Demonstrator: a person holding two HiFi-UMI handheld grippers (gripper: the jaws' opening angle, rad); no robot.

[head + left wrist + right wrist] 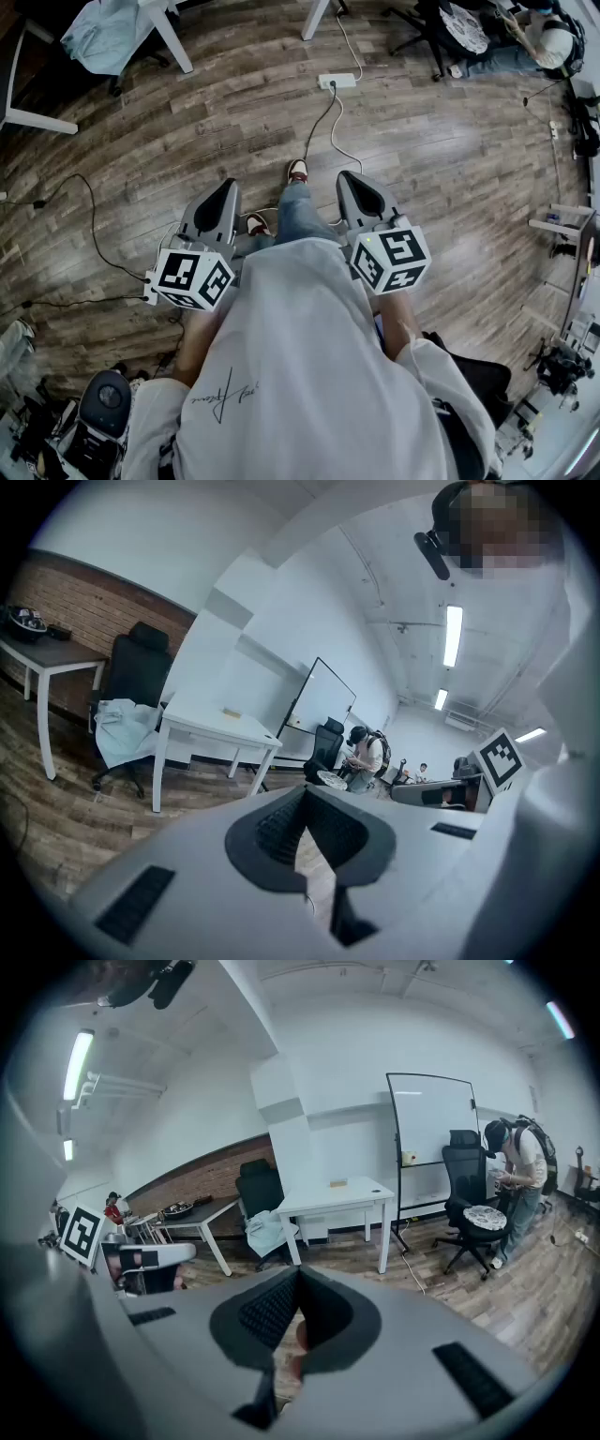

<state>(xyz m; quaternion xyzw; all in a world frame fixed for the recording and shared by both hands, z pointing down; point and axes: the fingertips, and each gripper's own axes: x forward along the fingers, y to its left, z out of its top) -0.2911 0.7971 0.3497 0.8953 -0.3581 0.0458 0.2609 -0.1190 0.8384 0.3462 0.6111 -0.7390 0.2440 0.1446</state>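
You stand with both claws level in front of your waist, and I judge this a resting hold, with no grasp in hand. The left claw (228, 186) is closed: in the left gripper view its dark pads (274, 829) meet at the tip with nothing between them, only a sliver of floor showing through. The right claw (350, 176) is the same, with its jaws together and empty in the right gripper view. The nearest thing is your own leg (300, 217), which lies between the two claws. Its shoe (297, 170) sits just ahead of their tips on the wooden floor (187, 141). Further ahead of the claws a cable (319, 127) runs to a power strip (337, 82). Well beyond the left claw stands a white tabletop (220, 726), with a whiteboard (319, 697) behind it. Any grasp from here would call for parting the jaws first and then a long reach, since nothing but the leg is close to either claw.
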